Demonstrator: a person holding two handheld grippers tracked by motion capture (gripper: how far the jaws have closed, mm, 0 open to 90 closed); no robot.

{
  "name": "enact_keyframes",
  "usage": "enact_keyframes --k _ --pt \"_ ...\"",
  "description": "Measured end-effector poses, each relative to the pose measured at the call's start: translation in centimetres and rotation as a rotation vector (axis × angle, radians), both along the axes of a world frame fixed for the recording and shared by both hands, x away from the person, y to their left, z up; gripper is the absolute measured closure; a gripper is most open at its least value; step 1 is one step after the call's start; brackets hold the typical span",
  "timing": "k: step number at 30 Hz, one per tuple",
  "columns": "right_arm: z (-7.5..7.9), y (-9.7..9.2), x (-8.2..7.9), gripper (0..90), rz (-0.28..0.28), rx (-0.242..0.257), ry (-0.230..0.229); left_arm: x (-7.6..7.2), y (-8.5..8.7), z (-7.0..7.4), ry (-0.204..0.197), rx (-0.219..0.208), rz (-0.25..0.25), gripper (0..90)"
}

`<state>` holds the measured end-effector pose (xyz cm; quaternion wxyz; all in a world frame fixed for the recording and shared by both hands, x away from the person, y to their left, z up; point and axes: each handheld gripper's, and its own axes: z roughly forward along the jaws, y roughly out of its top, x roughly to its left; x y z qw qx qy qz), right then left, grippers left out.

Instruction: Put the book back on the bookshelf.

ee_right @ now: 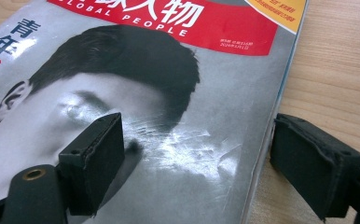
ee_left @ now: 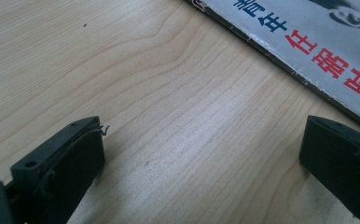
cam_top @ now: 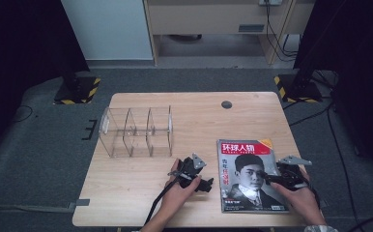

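The magazine point(cam_top: 252, 176) lies flat at the counter's point(cam_top: 194, 121) near right. My right tongs point(ee_right: 197, 158) straddle its right edge, wide, gripping nothing. My left tongs point(ee_left: 201, 158) gape over bare wood beside its left edge. The clear organizer point(cam_top: 136, 131) stands behind them.

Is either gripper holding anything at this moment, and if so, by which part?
Nothing is held. The left gripper is open over bare table; the right gripper is open, straddling the magazine's right edge without gripping it.

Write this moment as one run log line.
left gripper: open, over bare table | right gripper: open, astride magazine edge | acrylic organizer: empty
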<state>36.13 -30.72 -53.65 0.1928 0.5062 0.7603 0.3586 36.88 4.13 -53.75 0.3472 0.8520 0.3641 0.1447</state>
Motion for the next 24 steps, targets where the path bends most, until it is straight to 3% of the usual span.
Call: enact_keyframes --k 12,17,24 --pt "-0.1 0.2 -0.2 13.1 -0.004 -0.003 0.002 -0.6 0.1 0.0 -0.002 -0.006 -0.027 0.2" --pt "-0.1 0.4 -0.1 5.6 0.008 -0.013 0.02 -1.1 -0.2 0.2 -0.01 -0.047 -0.023 3.7" --pt "-0.1 0.1 0.0 8.2 0.028 0.005 0.017 -2.3 -1.6 0.8 -0.008 -0.119 -0.069 5.9"
